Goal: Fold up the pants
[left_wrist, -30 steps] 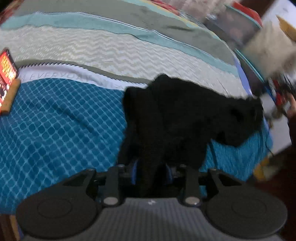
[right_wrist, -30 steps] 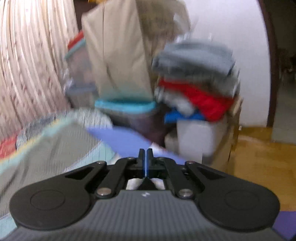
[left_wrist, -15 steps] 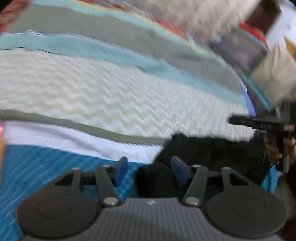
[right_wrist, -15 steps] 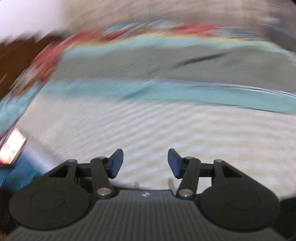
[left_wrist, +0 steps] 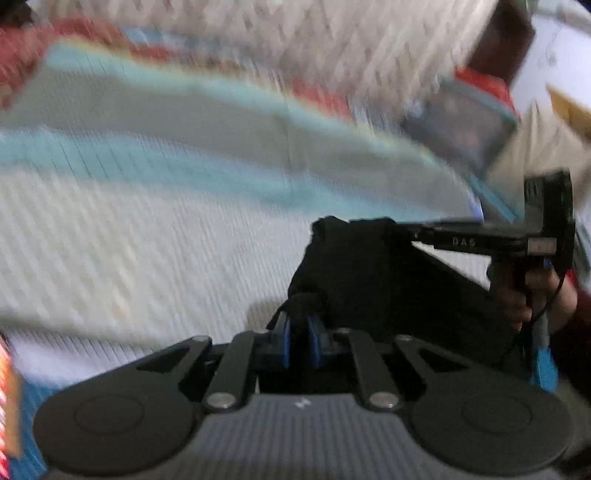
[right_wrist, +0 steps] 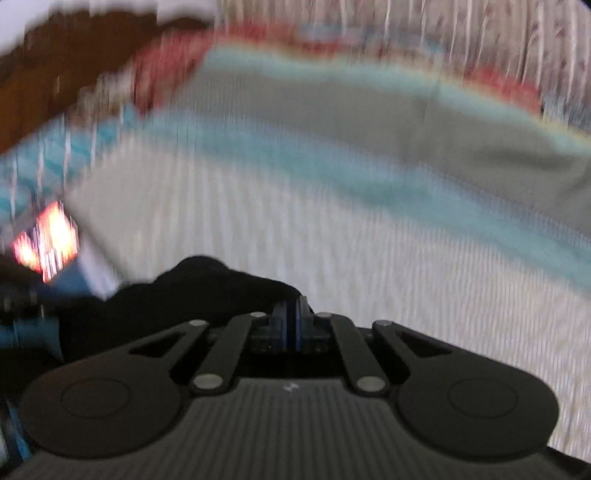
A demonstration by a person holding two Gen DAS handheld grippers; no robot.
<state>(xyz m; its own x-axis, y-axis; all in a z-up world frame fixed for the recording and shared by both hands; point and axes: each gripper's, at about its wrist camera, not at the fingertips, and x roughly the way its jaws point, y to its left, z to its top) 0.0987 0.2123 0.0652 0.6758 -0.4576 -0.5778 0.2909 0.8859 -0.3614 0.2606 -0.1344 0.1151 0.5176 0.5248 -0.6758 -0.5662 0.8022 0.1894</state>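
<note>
The black pants (left_wrist: 369, 280) are bunched up and lifted off the striped bed cover (left_wrist: 147, 240). My left gripper (left_wrist: 299, 332) is shut on a fold of the pants, with black cloth pinched between its blue pads. In the left wrist view my right gripper (left_wrist: 371, 223) comes in from the right, held by a hand (left_wrist: 550, 295), its tips buried in the pants' upper edge. In its own view the right gripper (right_wrist: 295, 314) is shut on the edge of the pants (right_wrist: 184, 295). Both views are blurred by motion.
An orange-red flat object (right_wrist: 48, 243) lies on the bed at the left. Piled bags and boxes (left_wrist: 465, 129) stand past the bed's right end. A pale curtain (left_wrist: 295, 29) hangs behind the bed.
Both grippers opened and shut again on the pants. The right one swung round from the room's clutter to the bed. The left one shifted and rose, and the pants lifted.
</note>
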